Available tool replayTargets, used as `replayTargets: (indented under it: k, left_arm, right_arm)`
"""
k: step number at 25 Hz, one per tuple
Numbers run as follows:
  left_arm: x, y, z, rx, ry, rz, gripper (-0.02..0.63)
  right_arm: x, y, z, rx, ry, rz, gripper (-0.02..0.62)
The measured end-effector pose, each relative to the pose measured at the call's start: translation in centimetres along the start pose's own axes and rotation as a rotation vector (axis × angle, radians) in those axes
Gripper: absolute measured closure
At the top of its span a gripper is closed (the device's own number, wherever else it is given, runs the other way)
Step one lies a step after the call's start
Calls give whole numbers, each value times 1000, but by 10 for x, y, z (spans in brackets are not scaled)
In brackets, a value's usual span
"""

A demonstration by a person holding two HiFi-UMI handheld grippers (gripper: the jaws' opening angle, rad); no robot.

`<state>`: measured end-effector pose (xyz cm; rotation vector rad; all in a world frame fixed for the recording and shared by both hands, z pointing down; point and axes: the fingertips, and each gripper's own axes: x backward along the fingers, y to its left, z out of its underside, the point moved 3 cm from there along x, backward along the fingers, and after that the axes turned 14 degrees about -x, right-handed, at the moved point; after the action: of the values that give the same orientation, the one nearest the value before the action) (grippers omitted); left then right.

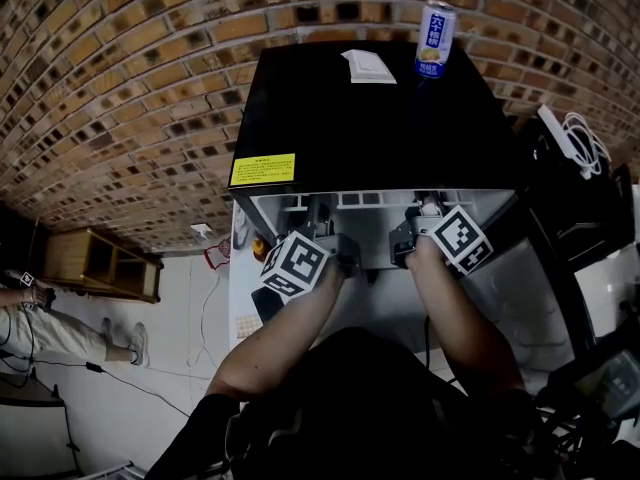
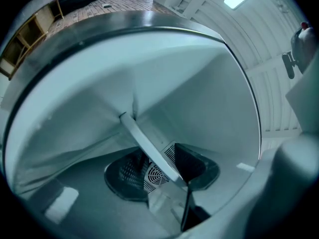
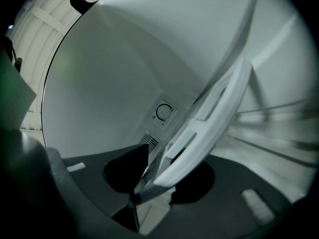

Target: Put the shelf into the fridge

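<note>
Left tool, right tool, both spread open — shelf edge between their jaws

Black top; white cubes with black square markers on left tool and right tool.

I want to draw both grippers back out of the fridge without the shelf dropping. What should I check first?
1. The shelf is inside the fridge: ok, both gripper views show it in the white interior.
2. The shelf sits on its supports: cannot tell, no support shows under it.
3. Fingers of the left gripper are free of the shelf: ok, they stand wide with gaps on both sides of its edge.
4. Fingers of the right gripper are free of the shelf: cannot tell, its edge fills the space between them.
5. The can on the fridge top is steady: ok, it stands upright.
</note>
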<state>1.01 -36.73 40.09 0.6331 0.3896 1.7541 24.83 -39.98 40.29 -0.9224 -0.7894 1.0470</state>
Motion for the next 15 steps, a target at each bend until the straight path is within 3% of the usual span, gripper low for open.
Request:
replayTargets:
  k: [9,15]
  left_arm:
    - [0,0,2,7,63,23,449]
    - [19,-13,4,-17,117,51,448]
  right_arm:
    - [2,-2,1,-17,24,34,451]
    - [19,0,8,-110,27,3,405]
